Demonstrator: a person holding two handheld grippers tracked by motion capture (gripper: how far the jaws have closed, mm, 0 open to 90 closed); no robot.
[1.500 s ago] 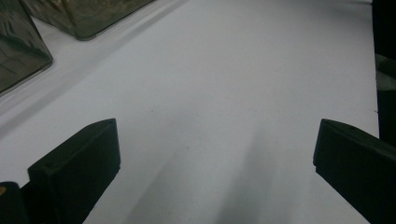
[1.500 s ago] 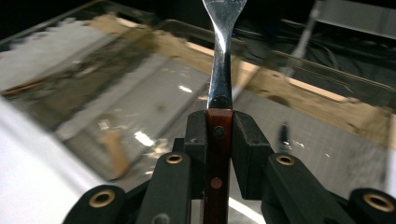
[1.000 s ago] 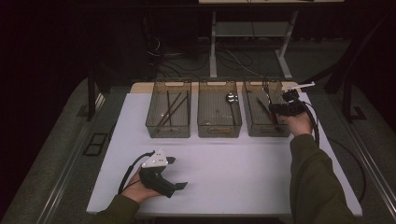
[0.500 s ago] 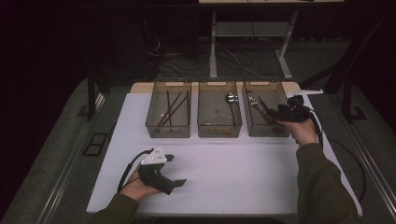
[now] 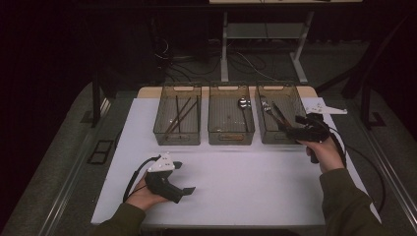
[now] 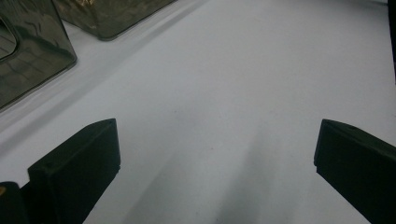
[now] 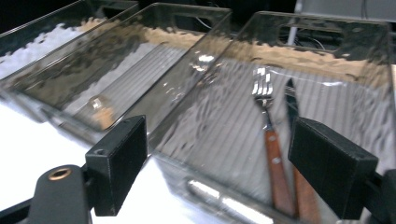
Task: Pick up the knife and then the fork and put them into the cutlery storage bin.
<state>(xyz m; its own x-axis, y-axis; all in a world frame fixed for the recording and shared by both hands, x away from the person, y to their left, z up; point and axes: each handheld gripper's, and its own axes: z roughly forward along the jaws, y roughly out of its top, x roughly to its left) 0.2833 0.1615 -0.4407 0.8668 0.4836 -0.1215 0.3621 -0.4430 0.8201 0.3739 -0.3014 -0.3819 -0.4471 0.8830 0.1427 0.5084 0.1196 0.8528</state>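
A wooden-handled fork (image 7: 268, 135) and a knife (image 7: 290, 105) lie side by side in the right clear bin (image 7: 322, 28); the high view has the fork (image 5: 268, 110) and knife (image 5: 280, 114) in that bin (image 5: 279, 88) too. My right gripper (image 5: 297, 130) hovers at the bin's near right corner. Its jaws have just been opening, and in its own view the right gripper (image 7: 224, 158) stands open with nothing between the pads. My left gripper (image 5: 183, 177) rests low over the white mat (image 5: 246, 172), and in its own view the left gripper (image 6: 215, 158) is wide open and empty.
The left bin (image 5: 178, 88) holds chopsticks (image 5: 178, 115) and the middle bin (image 5: 231, 88) holds a spoon (image 5: 242, 103). The three bins stand in a row at the far side of the mat. Cables trail from both grippers, and table legs stand in the dark beyond.
My right gripper has drawn back from over the right bin toward the near side, and its jaws have opened. The left hand has stayed in place.
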